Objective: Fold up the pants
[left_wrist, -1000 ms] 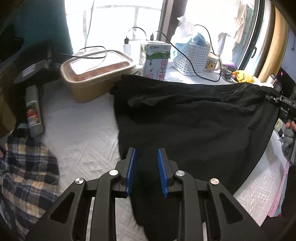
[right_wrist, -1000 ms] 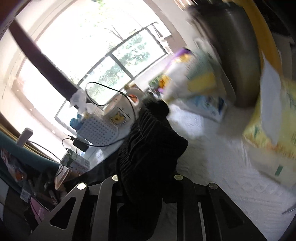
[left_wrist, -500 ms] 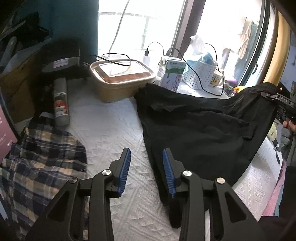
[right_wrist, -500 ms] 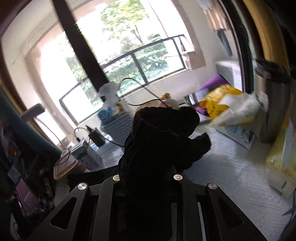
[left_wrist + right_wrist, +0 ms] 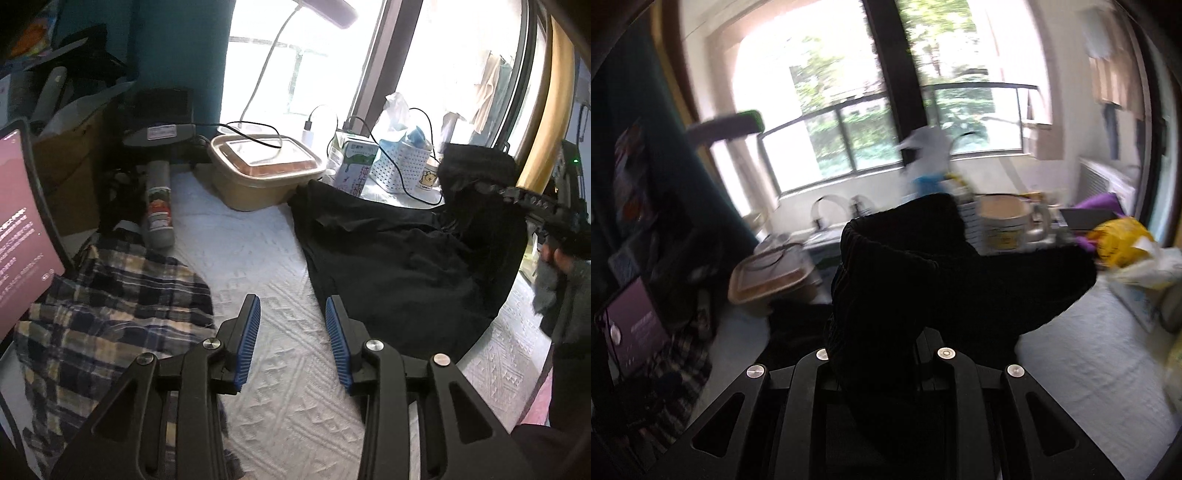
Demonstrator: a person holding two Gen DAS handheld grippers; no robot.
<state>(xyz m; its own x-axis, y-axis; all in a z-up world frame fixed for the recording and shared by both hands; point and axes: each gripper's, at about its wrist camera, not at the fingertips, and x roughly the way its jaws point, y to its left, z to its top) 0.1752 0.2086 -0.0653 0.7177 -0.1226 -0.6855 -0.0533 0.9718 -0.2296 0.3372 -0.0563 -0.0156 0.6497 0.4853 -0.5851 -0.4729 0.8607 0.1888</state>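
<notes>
Little is reading clearly. The white-and-green milk carton [image 5: 352,166] at the far side is showing green Chinese characters, too small to make out. The pink tablet screen [image 5: 22,236] at the left is showing lines of white text, illegible.

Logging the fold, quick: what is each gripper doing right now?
Left gripper: open, empty, over the white bedspread.
Right gripper: shut on the black pants, lifting their waistband end.

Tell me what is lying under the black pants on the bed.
The black pants lie on the white textured bedcover, visible around them. Whatever lies under the cloth itself is covered. The right tool lifts one end.
</notes>
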